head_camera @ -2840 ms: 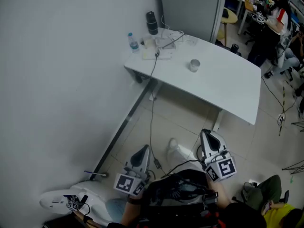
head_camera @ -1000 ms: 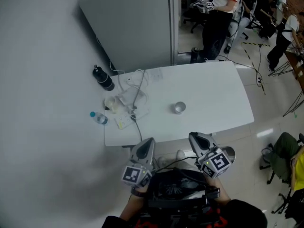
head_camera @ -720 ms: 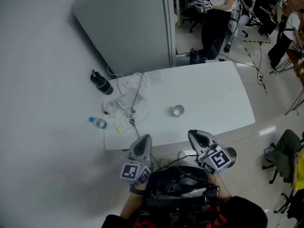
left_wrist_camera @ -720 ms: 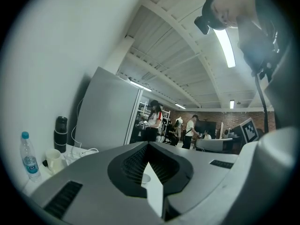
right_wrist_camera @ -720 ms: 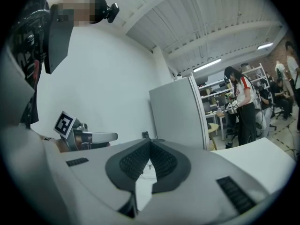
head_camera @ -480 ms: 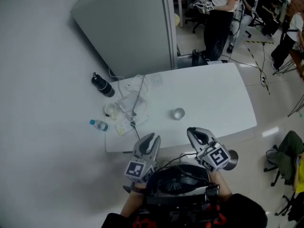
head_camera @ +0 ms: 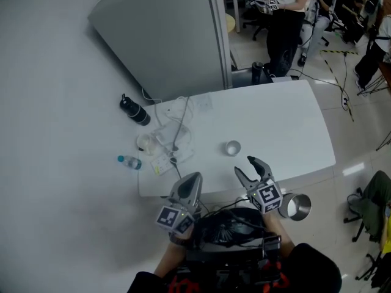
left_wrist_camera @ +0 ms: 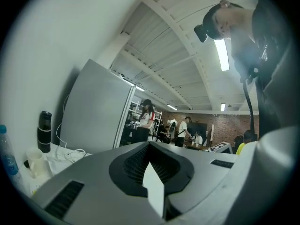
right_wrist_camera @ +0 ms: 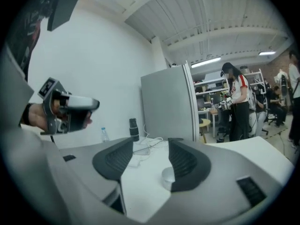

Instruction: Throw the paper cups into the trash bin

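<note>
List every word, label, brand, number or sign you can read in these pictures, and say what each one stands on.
No text can be read in any view.
On the left gripper, the cube: a black-and-white square pattern, no letters.
On the right gripper, its cube: the same kind of pattern.
On the water bottle: label too small to read.
On the papers on the table: too small to read.

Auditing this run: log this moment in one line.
right gripper: jaws just opening, empty | left gripper: shut | paper cup: on table
</note>
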### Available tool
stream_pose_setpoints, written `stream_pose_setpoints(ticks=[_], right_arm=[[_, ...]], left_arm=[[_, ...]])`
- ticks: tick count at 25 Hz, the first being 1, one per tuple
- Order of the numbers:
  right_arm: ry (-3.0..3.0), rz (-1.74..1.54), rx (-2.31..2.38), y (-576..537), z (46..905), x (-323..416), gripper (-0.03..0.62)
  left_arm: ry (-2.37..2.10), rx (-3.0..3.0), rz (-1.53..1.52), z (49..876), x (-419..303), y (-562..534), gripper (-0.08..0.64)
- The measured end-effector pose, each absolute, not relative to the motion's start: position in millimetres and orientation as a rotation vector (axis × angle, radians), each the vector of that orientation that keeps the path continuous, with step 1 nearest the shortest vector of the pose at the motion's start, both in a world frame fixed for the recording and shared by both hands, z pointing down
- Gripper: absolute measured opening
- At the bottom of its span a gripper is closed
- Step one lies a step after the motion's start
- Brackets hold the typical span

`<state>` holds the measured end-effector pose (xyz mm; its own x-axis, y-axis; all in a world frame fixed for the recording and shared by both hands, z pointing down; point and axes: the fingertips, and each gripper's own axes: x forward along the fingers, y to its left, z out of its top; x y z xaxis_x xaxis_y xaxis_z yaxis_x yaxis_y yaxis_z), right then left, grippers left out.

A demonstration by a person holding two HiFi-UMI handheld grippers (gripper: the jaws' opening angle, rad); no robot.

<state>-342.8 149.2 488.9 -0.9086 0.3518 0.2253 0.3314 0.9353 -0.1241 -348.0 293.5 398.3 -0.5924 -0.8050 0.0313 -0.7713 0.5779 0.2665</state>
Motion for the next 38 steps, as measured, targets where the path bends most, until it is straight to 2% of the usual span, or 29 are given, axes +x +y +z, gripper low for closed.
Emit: stream_pose_setpoints(ticks=[1,3,5,8,9,10,16,24,27,38], right_arm=[[-2.815,0.107,-0.494,149,507,-347,0.275],[-2.749,0.074,-0.457,147,546,-357,0.293],[-2.685,0.053,-0.417,143,587,-368,0.354],[-2.6,0.057,-0.372,137,639,-380,0.354],[-2.571,0.056,-0.361,135,654,-383,0.402],[-2.544,0.054,-0.35,134,669,-387,0.422],[-2.435,0.027,-0.291,130,732,-416,0.422],[-2.352,0.013,-0.278,135,755,-454,0.42],[-2.346,-0.008,-0.234,128,761,-456,0.319],[-2.405,-0.001,-0.238,123,732,-431,0.311]], left_arm=[[-2.67,1.319,-0.343,397,-350,295,0.005],[-2.699,1.286,-0.355,395,-353,299,0.005],[-2.72,1.265,-0.356,397,-355,304,0.003],[-2.734,1.21,-0.314,403,-355,310,0.003],[-2.733,1.192,-0.297,406,-354,311,0.003],[-2.722,1.182,-0.289,409,-353,311,0.005],[-2.682,1.144,-0.295,420,-348,313,0.005],[-2.706,0.907,-0.335,436,-344,354,0.005],[-2.703,0.858,-0.373,442,-346,366,0.005],[-2.68,0.92,-0.429,446,-359,353,0.003]])
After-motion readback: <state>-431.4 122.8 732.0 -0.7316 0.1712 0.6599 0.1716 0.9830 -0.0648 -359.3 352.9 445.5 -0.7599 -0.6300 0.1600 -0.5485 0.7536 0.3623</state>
